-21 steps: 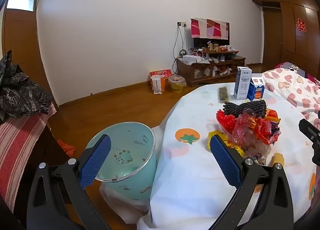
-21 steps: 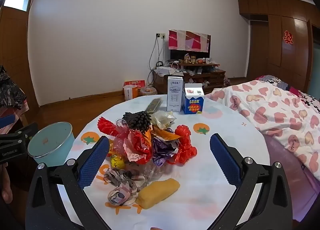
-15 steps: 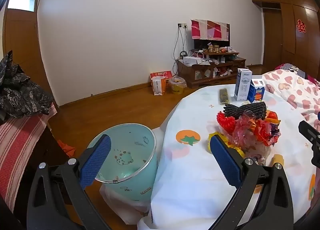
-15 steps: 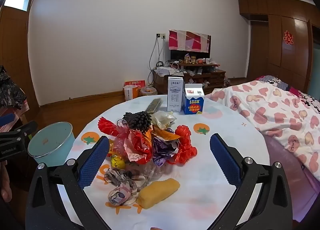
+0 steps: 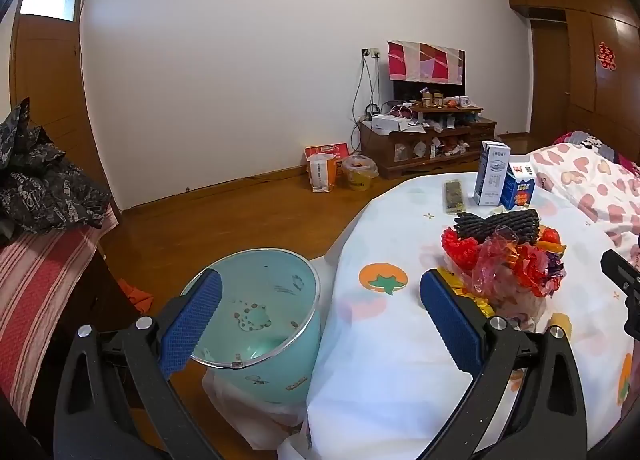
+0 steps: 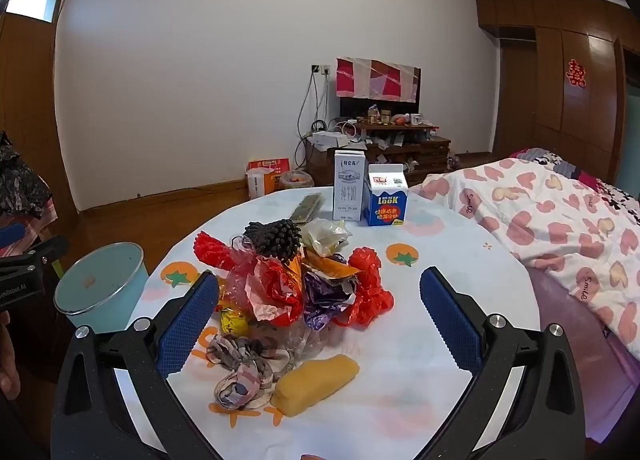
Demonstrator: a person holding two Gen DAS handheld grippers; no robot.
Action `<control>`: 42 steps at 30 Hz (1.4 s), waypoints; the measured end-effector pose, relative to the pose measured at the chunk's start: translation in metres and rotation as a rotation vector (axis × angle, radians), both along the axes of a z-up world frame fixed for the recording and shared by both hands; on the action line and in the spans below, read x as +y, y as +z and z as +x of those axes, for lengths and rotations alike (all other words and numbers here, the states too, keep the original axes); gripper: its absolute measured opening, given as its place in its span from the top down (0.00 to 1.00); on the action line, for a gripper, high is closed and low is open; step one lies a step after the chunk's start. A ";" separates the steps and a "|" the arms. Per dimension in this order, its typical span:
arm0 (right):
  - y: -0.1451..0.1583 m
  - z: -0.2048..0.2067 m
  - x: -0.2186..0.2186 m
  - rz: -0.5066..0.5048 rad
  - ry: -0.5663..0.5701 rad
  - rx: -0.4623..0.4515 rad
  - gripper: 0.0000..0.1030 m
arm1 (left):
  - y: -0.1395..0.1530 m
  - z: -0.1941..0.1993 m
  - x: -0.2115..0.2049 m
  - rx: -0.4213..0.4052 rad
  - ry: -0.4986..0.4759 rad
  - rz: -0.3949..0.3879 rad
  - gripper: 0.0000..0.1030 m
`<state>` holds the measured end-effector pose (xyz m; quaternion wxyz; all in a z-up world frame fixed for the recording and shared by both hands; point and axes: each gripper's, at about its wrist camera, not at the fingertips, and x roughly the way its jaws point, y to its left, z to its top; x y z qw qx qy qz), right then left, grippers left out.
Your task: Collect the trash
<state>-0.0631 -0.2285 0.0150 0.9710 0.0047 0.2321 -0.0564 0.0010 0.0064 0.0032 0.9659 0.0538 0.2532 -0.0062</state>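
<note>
A heap of crumpled trash (image 6: 296,284) lies in the middle of the round table (image 6: 460,292): red and purple wrappers, a black bristly piece (image 6: 276,238), a yellow sponge-like block (image 6: 316,380) and a patterned rag (image 6: 240,368). The heap also shows in the left wrist view (image 5: 508,260). A pale blue bin (image 5: 260,320) stands on the floor at the table's left edge; it also shows in the right wrist view (image 6: 100,288). My left gripper (image 5: 320,320) is open and empty, above the bin and the table edge. My right gripper (image 6: 316,320) is open and empty, over the heap's near side.
Two cartons (image 6: 370,195) and a flat dark pack (image 6: 306,207) stand at the table's far side. A bed with a heart-print quilt (image 6: 560,219) lies to the right. A striped seat with dark clothes (image 5: 36,219) is at the left. A TV cabinet (image 5: 428,139) stands by the far wall.
The left gripper's view has shifted slightly, with the bin and table a little lower and to the right in view. The right gripper has hardly moved. Both stay open.
</note>
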 end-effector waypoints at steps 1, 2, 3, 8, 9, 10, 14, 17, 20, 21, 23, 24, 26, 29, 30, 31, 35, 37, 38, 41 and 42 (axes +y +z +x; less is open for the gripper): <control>0.000 0.000 -0.001 0.000 -0.001 0.000 0.04 | 0.000 0.000 0.000 0.000 0.001 -0.001 0.06; 0.001 0.000 -0.001 0.001 -0.001 0.000 0.04 | 0.000 0.000 0.000 0.001 0.002 -0.001 0.06; 0.001 0.000 -0.002 0.000 -0.001 0.001 0.04 | 0.000 0.000 0.000 0.000 0.002 -0.001 0.06; 0.003 -0.001 -0.005 0.002 -0.004 0.002 0.04 | 0.000 0.001 0.000 -0.001 0.002 0.001 0.06; -0.001 -0.001 -0.003 -0.001 -0.001 0.002 0.04 | 0.000 0.001 0.000 0.000 0.003 0.001 0.06; -0.005 -0.002 0.002 -0.004 -0.002 0.000 0.04 | 0.000 0.001 0.000 -0.001 0.003 0.000 0.06; -0.004 -0.004 0.000 -0.004 -0.003 -0.001 0.04 | 0.000 0.001 0.002 -0.001 0.005 -0.002 0.06; -0.004 -0.006 -0.003 -0.003 -0.004 0.000 0.04 | 0.000 0.001 0.002 -0.002 0.007 0.000 0.06; -0.005 -0.001 0.000 -0.003 -0.002 0.001 0.04 | 0.000 0.001 0.002 -0.002 0.007 0.001 0.06; -0.004 -0.002 -0.001 -0.003 -0.002 0.001 0.04 | 0.000 0.001 0.003 -0.002 0.007 0.000 0.06; -0.004 -0.001 0.000 -0.004 -0.002 0.001 0.04 | 0.001 0.002 0.003 -0.003 0.007 0.000 0.06; -0.004 -0.002 0.000 -0.004 -0.002 0.000 0.04 | 0.001 0.001 0.004 -0.004 0.008 0.000 0.06; -0.004 -0.001 0.000 -0.005 -0.001 0.002 0.04 | 0.001 0.001 0.004 -0.003 0.008 -0.001 0.06; -0.004 -0.001 0.000 -0.005 -0.001 0.003 0.04 | 0.001 0.001 0.005 -0.004 0.009 0.000 0.06; -0.004 -0.002 -0.001 -0.006 -0.001 0.003 0.04 | 0.001 0.001 0.005 -0.004 0.009 0.000 0.06; -0.004 -0.002 -0.001 -0.006 -0.002 0.003 0.04 | 0.001 0.001 0.005 -0.004 0.010 -0.001 0.06; -0.004 -0.001 -0.001 -0.004 -0.002 0.004 0.04 | 0.001 0.001 0.006 -0.005 0.011 -0.001 0.06; -0.005 -0.002 -0.001 -0.005 -0.002 0.006 0.04 | 0.002 0.001 0.007 -0.005 0.012 -0.001 0.06; -0.005 -0.003 -0.002 -0.004 -0.001 0.006 0.04 | 0.002 0.001 0.007 -0.005 0.012 0.000 0.06; -0.005 -0.004 -0.003 -0.005 -0.001 0.007 0.04 | 0.002 0.001 0.007 -0.005 0.012 -0.001 0.06; -0.005 -0.004 -0.003 -0.004 -0.001 0.007 0.04 | 0.002 0.001 0.007 -0.005 0.012 0.000 0.06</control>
